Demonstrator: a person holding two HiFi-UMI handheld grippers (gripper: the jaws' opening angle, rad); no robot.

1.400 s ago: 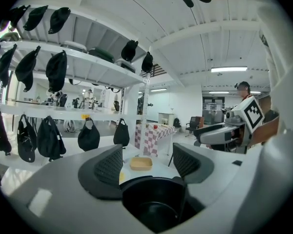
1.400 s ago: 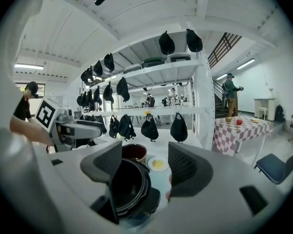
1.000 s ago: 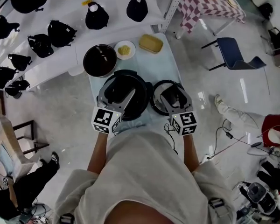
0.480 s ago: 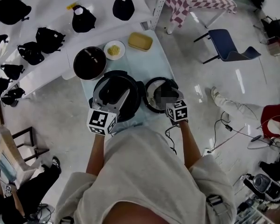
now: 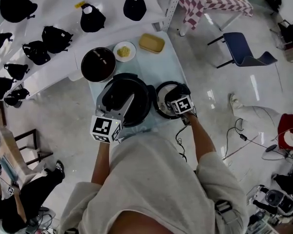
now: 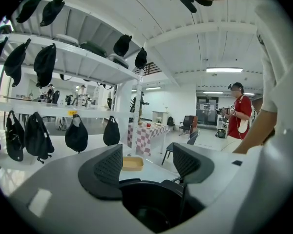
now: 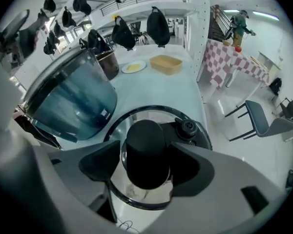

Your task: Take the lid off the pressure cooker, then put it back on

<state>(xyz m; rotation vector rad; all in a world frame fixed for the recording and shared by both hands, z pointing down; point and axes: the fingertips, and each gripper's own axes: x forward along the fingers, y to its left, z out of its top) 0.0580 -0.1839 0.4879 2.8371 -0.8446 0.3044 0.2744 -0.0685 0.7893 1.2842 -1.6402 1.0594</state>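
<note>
My right hand-held gripper (image 7: 146, 165) has dropped over the round black-rimmed lid (image 5: 162, 100), which lies on the pale bench (image 5: 156, 65) beside the open black pressure cooker (image 5: 124, 99). The jaws, just opened wider, straddle its black knob (image 7: 145, 140) without pinching. I judge the lid heavy, rigid and slippery; the knob is the sound hold.

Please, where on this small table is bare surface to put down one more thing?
The best bare patch of the table lies on its right side, between the yellow tray behind and the lid in front. A narrower strip runs between the plate and the pressure cooker. The near half is crowded: cooker and lid fill it.
</note>
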